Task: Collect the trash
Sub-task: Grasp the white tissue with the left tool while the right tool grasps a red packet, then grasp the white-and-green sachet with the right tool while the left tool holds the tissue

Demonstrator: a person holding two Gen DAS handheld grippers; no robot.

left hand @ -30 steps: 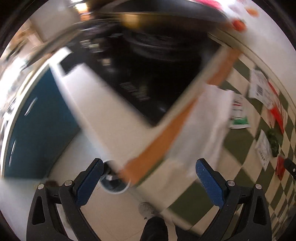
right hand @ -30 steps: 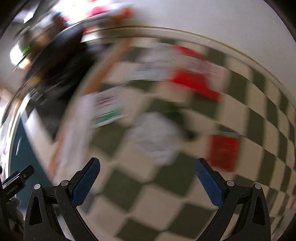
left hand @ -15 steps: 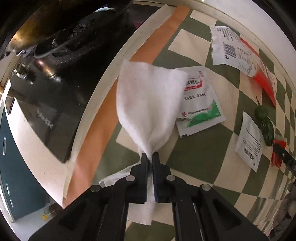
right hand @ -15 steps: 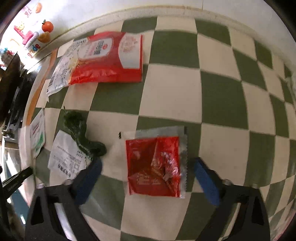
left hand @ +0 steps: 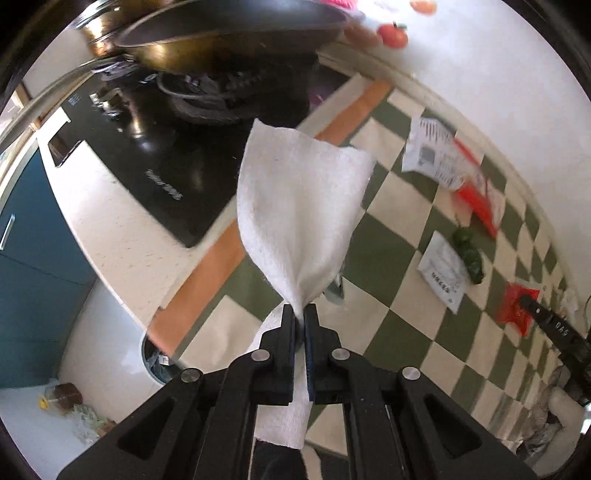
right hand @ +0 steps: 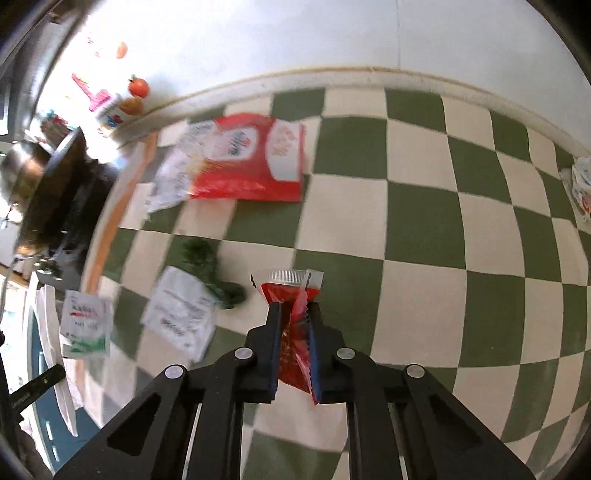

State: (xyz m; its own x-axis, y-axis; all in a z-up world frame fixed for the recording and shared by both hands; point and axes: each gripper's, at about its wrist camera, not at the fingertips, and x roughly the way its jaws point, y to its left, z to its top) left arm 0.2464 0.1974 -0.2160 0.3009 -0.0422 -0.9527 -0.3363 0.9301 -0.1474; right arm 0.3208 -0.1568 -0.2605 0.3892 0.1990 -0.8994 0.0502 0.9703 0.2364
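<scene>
My left gripper [left hand: 300, 314] is shut on a white paper towel [left hand: 299, 206], held above the green and cream checkered cloth [left hand: 384, 258]. My right gripper [right hand: 294, 308] is shut on a small red sauce packet [right hand: 291, 295], just above the cloth. A large red and white bag [right hand: 251, 158], a white sachet [right hand: 177, 314], a green-printed sachet [right hand: 86, 325] and a dark green vegetable scrap [right hand: 210, 273] lie on the cloth. The right gripper with its red packet [left hand: 515, 308] shows at the right of the left wrist view.
A black hob [left hand: 177, 158] with a wok [left hand: 221, 33] stands left of the cloth on a white counter [left hand: 122, 236]. Blue cabinet fronts [left hand: 33, 240] are below. A bin opening [left hand: 155, 360] shows on the floor. A wall [right hand: 295, 37] runs behind the cloth.
Both grippers went from open to shut. The left took hold of the paper towel and lifted it. The right closed on the red packet and raised it off the cloth.
</scene>
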